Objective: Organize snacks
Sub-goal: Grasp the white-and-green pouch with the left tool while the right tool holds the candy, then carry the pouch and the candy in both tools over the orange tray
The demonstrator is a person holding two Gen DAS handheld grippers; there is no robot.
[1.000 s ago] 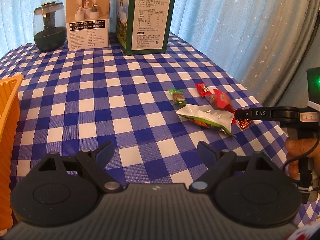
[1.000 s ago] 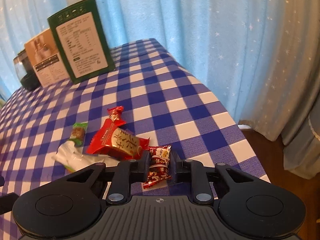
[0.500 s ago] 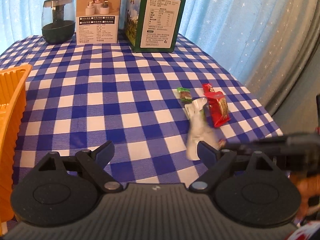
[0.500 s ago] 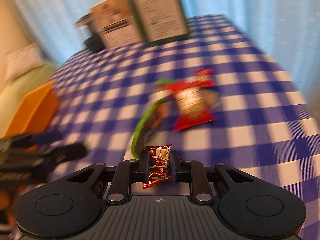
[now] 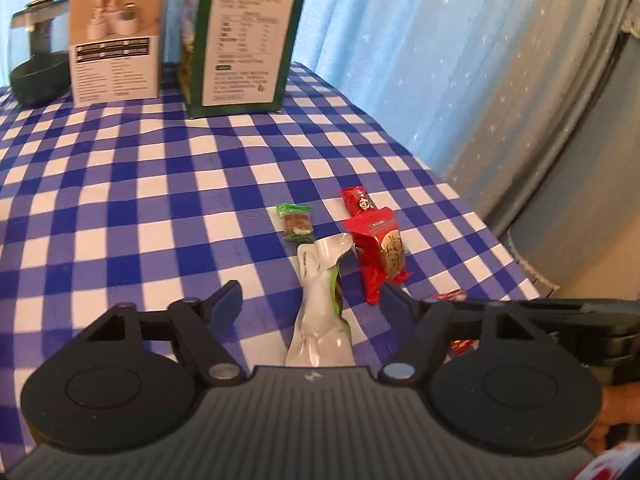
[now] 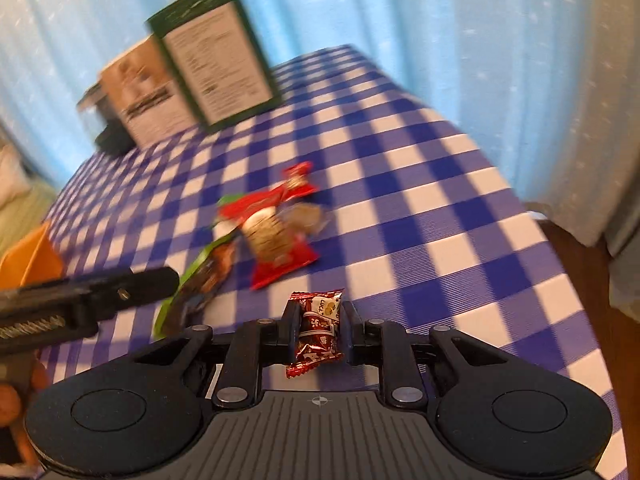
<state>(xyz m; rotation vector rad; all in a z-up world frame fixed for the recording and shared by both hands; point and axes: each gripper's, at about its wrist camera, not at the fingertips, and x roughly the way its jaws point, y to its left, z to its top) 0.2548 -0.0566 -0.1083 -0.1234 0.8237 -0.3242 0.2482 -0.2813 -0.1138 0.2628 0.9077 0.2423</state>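
Note:
My right gripper point(image 6: 318, 316) is shut on a small dark red candy point(image 6: 318, 330) and holds it above the checked table. My left gripper point(image 5: 310, 300) is open and empty, low over a white and green snack pouch point(image 5: 320, 320) that lies between its fingers. Beside the pouch lie a red snack packet point(image 5: 380, 254), a small red candy point(image 5: 358, 202) and a small green candy point(image 5: 296, 222). In the right wrist view the red packet point(image 6: 276, 236), the pouch point(image 6: 196, 284) and the small red candy point(image 6: 296, 178) are blurred. The right gripper's arm point(image 5: 560, 320) reaches in from the right.
A green box point(image 5: 244, 40), a white and tan box point(image 5: 118, 36) and a dark glass jar point(image 5: 38, 64) stand at the table's far edge. An orange basket point(image 6: 30, 260) sits at the left. Blue curtains hang behind. The table edge drops off at the right.
My left gripper has moved right and forward, over the white pouch. My right gripper, still holding the candy, has lifted and swung left. The orange basket has left the left wrist view.

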